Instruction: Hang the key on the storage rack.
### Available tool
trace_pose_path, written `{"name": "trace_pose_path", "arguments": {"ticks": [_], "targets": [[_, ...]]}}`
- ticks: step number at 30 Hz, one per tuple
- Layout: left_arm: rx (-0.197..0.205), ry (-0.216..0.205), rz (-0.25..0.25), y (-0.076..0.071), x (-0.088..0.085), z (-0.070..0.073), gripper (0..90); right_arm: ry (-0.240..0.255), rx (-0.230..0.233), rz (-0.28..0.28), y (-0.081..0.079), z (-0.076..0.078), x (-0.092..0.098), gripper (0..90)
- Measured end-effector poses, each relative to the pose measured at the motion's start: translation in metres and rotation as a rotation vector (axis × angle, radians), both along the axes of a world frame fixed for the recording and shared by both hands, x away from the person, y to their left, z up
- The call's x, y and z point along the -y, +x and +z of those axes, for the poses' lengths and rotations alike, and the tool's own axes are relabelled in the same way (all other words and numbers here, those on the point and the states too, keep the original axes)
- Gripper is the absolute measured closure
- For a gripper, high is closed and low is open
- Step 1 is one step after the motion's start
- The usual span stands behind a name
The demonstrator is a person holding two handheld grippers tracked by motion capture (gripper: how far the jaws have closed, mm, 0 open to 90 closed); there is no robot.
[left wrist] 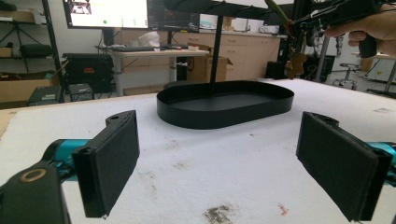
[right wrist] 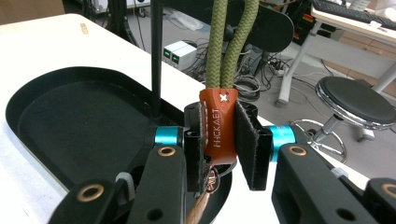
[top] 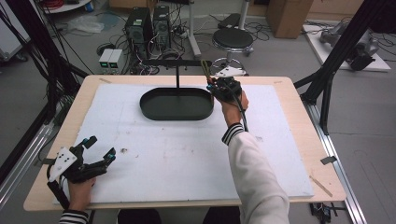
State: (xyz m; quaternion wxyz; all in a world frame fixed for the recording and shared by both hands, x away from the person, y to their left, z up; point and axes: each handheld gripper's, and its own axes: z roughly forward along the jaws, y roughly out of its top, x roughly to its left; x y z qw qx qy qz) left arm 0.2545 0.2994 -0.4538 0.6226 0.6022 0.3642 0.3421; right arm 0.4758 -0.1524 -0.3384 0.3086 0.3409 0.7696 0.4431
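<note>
Item: keychain [right wrist: 218,128], orange leather tab on a green cord loop, pinched upright in your right gripper [right wrist: 219,140] just right of the stand's crossbar [top: 176,62] above the black tray [top: 176,103]; your left gripper [top: 95,150], far off, rests spread, empty, on the surface [top: 187,154].

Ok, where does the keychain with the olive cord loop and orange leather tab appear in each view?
High view: keychain at upper centre, held by the right gripper beside the tray's right end.
Left gripper view: top right, hanging from that gripper.
Right gripper view: centre, tab clamped between the jaws.
Shared landmark: the black oval tray.
</note>
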Motion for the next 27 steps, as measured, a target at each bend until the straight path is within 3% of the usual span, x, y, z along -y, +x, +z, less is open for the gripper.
{"name": "trace_pose_path", "arguments": {"ticks": [17,27], "targets": [[-0.003,-0.002,-0.001,0.0,0.0,0.0,13.8,-0.014,0.001,-0.002,0.001,-0.002,-0.009,74.0],[-0.002,-0.002,-0.001,0.0,0.0,0.0,13.8,-0.008,-0.013,-0.008,0.009,0.002,-0.018,74.0]]}}
